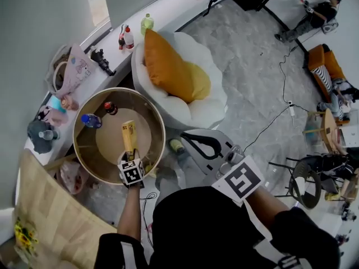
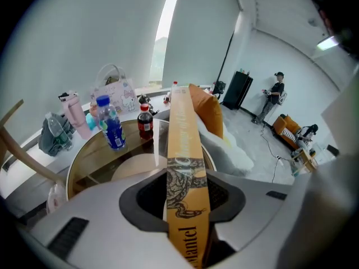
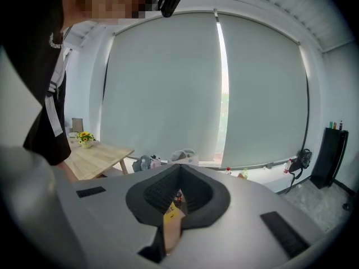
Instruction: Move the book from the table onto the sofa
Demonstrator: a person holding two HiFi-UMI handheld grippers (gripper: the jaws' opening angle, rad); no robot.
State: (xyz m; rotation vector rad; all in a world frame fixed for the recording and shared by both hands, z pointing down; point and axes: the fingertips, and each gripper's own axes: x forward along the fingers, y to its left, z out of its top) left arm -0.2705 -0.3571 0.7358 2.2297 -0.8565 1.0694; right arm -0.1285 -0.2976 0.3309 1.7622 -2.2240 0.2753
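A tall yellow book [image 1: 129,136] is clamped spine-up in my left gripper [image 1: 130,152], held over the round glass table [image 1: 84,116]. In the left gripper view the book [image 2: 182,150] runs up between the jaws of that gripper [image 2: 185,190], whose pads press on its covers. The white sofa chair [image 1: 196,108] with an orange cushion [image 1: 168,66] stands just right of the table, as the left gripper view also shows the sofa [image 2: 235,153]. My right gripper [image 1: 188,137] hovers in front of the sofa, shut and empty; its view shows the right gripper [image 3: 178,170] with jaw tips together.
A blue bottle [image 1: 90,120] and a cola bottle [image 1: 110,108] stand on the table. Bags and bottles line the window ledge [image 1: 104,66]. A wooden table [image 1: 50,217] sits at lower left. A cable [image 1: 280,114], chairs and people are at the right.
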